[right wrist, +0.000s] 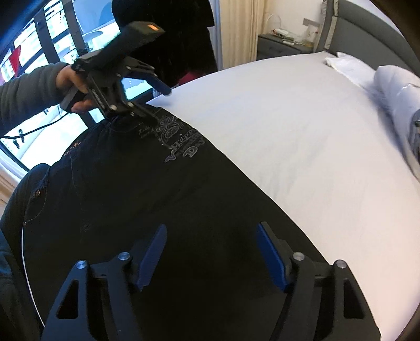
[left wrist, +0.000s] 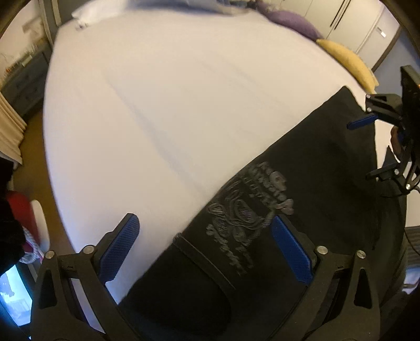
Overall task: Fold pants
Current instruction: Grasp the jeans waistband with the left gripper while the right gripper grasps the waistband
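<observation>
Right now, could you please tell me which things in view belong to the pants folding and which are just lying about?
Part of the job:
black printed pants
white bed sheet
left gripper
right gripper

Just lying about:
purple pillow
yellow pillow
folded white cloth
grey nightstand

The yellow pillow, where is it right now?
In the left wrist view, the yellow pillow lies at the upper right along the bed's far edge, between the purple pillow and the black pants.

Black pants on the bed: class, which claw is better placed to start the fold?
Probably the left claw: open over the pants' printed end beside the white sheet. The right claw, also open, hovers mid-fabric.
</observation>
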A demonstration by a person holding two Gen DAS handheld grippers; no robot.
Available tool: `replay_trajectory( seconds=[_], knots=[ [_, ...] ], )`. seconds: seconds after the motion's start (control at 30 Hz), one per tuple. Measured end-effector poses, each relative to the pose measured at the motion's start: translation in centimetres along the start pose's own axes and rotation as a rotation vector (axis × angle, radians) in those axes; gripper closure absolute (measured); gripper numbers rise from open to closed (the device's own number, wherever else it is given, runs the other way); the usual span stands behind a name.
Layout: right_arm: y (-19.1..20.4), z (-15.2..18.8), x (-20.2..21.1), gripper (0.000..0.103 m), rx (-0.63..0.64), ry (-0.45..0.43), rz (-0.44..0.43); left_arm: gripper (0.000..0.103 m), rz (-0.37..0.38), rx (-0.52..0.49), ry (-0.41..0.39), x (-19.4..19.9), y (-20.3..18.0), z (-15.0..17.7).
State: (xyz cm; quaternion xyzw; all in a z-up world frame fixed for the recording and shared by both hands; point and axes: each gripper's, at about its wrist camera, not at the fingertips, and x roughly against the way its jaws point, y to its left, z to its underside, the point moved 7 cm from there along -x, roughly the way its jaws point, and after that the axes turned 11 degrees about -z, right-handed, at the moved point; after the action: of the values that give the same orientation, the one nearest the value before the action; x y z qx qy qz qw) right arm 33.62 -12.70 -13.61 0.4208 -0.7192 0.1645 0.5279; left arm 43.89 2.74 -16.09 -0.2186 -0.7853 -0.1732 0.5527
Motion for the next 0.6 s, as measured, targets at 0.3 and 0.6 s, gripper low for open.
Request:
replay_trajectory(
  seconds=[0.3,0.6],
  knots=[
    [-2.0,-1.1,-0.7,0.033,0.048,0.013,0.012,0.070,0.013,-0.060,0.102,-1.9,0.4,0.5],
    [-2.9,-3.4,-2.4,0.047,0.118,0.108,0.047,0.095,-0.070,-0.075,-0.055,2.5,0.0,1.2]
  ],
)
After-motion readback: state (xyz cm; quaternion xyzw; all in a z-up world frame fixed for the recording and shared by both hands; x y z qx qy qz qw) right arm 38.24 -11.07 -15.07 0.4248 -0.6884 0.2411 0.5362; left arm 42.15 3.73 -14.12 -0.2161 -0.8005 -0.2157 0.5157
